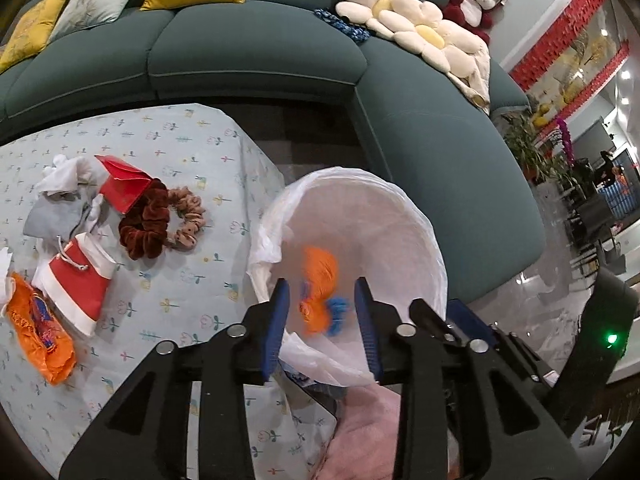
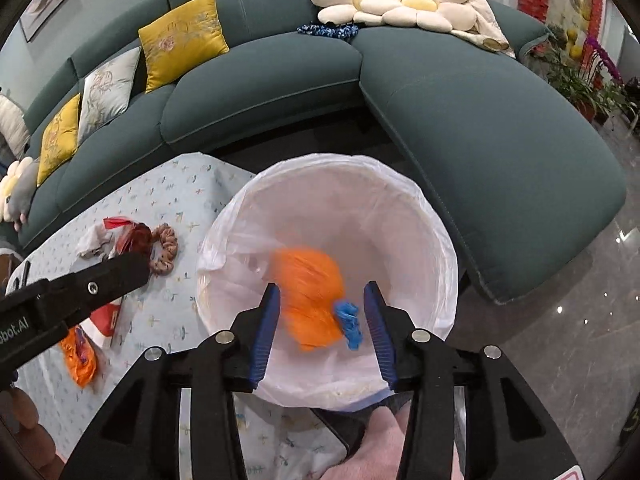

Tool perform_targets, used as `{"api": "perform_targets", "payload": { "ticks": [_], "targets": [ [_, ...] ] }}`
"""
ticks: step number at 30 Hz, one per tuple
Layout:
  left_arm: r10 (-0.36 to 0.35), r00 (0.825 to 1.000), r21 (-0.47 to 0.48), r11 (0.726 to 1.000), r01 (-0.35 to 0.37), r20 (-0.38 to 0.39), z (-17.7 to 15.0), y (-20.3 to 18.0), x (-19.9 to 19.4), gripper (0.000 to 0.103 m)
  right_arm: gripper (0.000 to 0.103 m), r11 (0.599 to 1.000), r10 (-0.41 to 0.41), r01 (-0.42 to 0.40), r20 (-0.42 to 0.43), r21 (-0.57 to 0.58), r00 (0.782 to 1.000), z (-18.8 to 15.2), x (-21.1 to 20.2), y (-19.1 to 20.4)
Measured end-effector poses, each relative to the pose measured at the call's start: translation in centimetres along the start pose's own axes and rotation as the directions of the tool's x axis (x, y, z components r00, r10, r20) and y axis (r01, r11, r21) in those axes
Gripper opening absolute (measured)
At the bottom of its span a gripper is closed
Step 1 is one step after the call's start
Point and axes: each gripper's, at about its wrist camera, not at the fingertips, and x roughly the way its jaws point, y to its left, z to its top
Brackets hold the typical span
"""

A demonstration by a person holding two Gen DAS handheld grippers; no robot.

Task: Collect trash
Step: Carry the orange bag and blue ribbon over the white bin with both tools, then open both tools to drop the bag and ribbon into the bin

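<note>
Both grippers, left [image 1: 322,316] and right [image 2: 320,320], hang released over the bin [image 2: 440,240]; an orange wrapper [image 2: 312,300] blurs inside it. More trash [image 1: 44,328] lies left, beside scrunchies [image 1: 160,224] easily grabbed by mistake.

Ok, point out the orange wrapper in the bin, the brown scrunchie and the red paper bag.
orange wrapper [image 2: 310,296]: right wrist view, its blurred middle.
brown scrunchie [image 1: 146,220]: left wrist view, velvet ring's right side.
red paper bag [image 1: 82,280]: left wrist view, red front panel.
</note>
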Motion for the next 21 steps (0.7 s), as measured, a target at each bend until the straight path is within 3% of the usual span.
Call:
{"api": "perform_targets", "payload": {
  "ticks": [10,21],
  "targets": [
    [0.060,0.998,-0.070,0.996,-0.059,0.014,-0.8,3.8,-1.4,0.037,0.049,1.000,0.010,-0.010,0.019,-0.027,1.000,0.1,-1.0,2.1],
    [0.137,0.990,-0.173,0.976,-0.130,0.028,-2.4,10.2,-4.1,0.037,0.053,0.993,0.047,-0.046,0.000,-0.113,0.999,-1.6,-1.4,7.5]
  ]
}}
